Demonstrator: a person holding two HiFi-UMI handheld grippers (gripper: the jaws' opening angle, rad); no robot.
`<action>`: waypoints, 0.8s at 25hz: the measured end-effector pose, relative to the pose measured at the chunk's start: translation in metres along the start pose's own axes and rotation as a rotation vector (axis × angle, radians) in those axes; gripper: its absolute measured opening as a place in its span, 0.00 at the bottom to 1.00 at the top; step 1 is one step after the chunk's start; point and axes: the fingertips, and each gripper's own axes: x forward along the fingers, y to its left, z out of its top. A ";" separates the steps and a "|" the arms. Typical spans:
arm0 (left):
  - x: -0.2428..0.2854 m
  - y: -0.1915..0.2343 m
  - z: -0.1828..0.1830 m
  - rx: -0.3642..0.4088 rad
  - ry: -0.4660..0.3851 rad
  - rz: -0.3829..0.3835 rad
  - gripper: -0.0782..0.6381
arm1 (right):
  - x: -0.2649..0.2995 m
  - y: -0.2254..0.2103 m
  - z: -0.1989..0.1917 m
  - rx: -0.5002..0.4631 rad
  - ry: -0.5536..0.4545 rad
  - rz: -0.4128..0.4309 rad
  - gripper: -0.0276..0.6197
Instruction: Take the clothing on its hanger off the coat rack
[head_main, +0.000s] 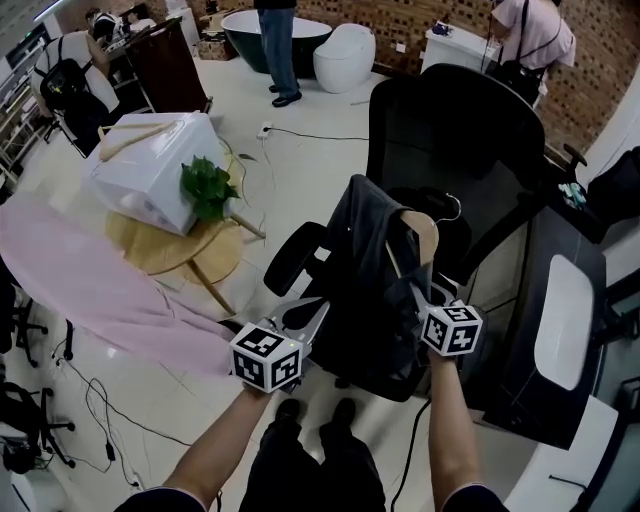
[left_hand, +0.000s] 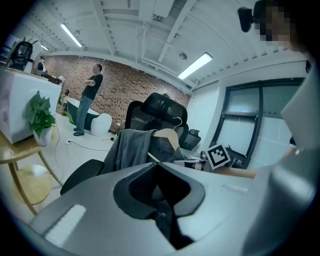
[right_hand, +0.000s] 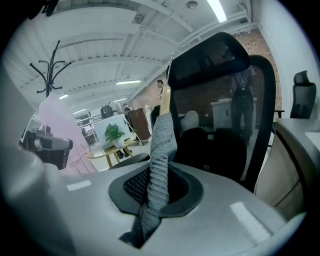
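The right tool (head_main: 418, 292) pinches the grey jacket (head_main: 362, 262), which is draped on its wooden hanger (head_main: 426, 236) in front of the black office chair (head_main: 450, 130). The left tool (head_main: 305, 313), jaws together, sits low before that chair.

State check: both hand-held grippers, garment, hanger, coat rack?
grey garment: draped on the wooden hanger, off the coat rack.
wooden hanger: carrying the garment.
coat rack: upright, grey garment not on it.
left hand-held gripper: jaws together, nothing seen between them.
right hand-held gripper: shut on the grey garment.
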 end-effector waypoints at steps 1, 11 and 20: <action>0.000 0.001 -0.005 -0.011 0.003 0.003 0.13 | 0.004 -0.001 -0.008 0.005 0.011 0.001 0.08; 0.011 0.004 -0.068 -0.102 0.062 -0.001 0.13 | 0.051 -0.015 -0.082 0.051 0.120 -0.003 0.08; 0.010 0.003 -0.111 -0.176 0.081 0.000 0.13 | 0.091 -0.024 -0.146 0.110 0.202 -0.022 0.08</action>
